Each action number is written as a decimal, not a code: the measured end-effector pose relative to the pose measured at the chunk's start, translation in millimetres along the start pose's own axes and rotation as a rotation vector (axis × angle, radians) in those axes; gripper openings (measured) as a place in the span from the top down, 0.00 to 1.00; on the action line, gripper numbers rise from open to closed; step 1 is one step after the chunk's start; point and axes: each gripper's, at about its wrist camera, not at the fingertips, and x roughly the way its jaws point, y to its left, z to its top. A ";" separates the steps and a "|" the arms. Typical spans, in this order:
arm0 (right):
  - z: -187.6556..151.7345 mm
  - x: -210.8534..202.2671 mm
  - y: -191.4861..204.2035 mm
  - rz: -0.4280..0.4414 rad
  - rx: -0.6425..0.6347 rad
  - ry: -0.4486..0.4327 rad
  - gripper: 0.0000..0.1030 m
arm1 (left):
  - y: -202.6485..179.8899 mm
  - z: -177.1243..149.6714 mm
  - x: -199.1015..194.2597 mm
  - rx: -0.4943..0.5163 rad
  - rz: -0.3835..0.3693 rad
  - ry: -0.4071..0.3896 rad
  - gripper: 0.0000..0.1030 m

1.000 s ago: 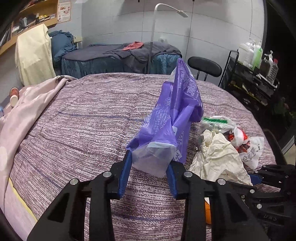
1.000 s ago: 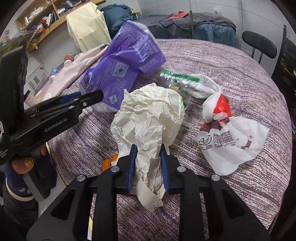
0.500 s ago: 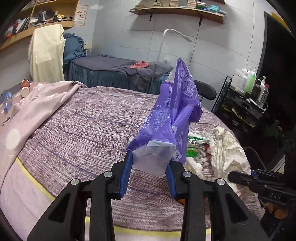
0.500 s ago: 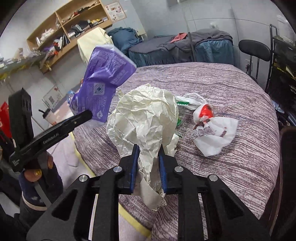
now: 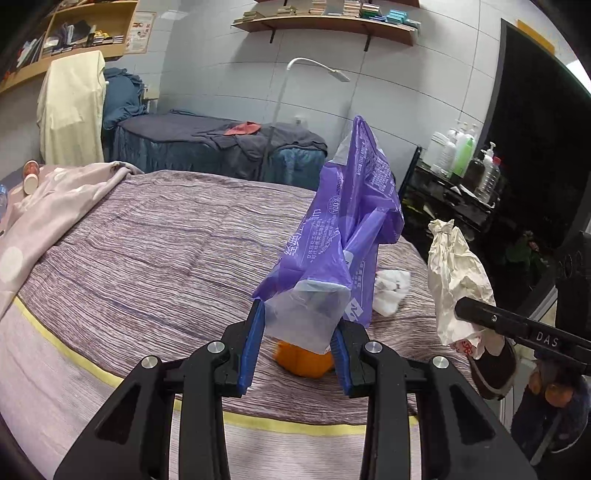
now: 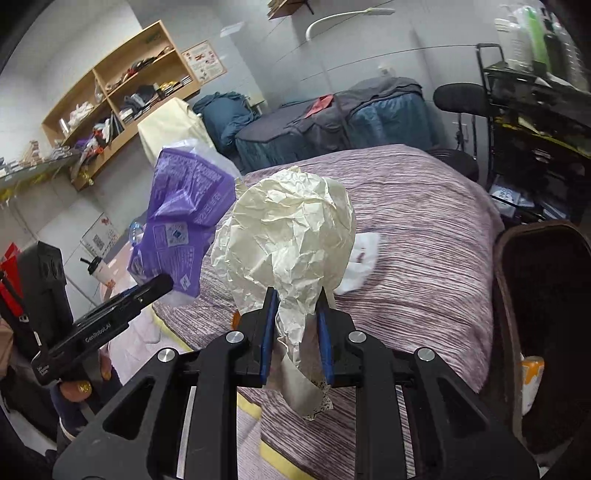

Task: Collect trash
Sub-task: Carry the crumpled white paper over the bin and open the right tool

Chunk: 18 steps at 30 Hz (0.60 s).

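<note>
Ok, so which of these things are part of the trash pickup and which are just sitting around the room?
Part of the job:
- purple plastic bag, clamped in the left gripper
- crumpled paper, clamped in the right gripper
- white plastic bag on the bed
- orange scrap on the bed
- brown bin

Just lying about:
- lamp
- bottles
- black chair

Both cameras look forward and down along their own jaws toward the striped bed [image 5: 155, 258], each from just off its near edge. The left view sits close behind the left gripper [image 5: 297, 332] and faces across the bed toward the shelf [image 5: 325, 22] on the far wall. The right view sits close behind the right gripper [image 6: 295, 325] and faces the same bed from farther right, angled more leftward toward the cubby shelf [image 6: 122, 92]. Both share the bed, the purple bag [image 5: 354, 229], the paper wad [image 6: 291, 229], the lamp [image 5: 317, 68], and each other's gripper at the frame edge.
</note>
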 end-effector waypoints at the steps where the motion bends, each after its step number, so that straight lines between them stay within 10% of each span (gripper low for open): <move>1: -0.9 -5.5 -4.7 -0.008 0.009 -0.009 0.79 | -4.0 -1.1 0.2 0.003 -0.009 0.002 0.67; 18: -32.7 -85.7 -97.5 -0.172 0.185 -0.119 0.79 | -93.1 -19.2 19.5 0.090 -0.175 0.058 0.67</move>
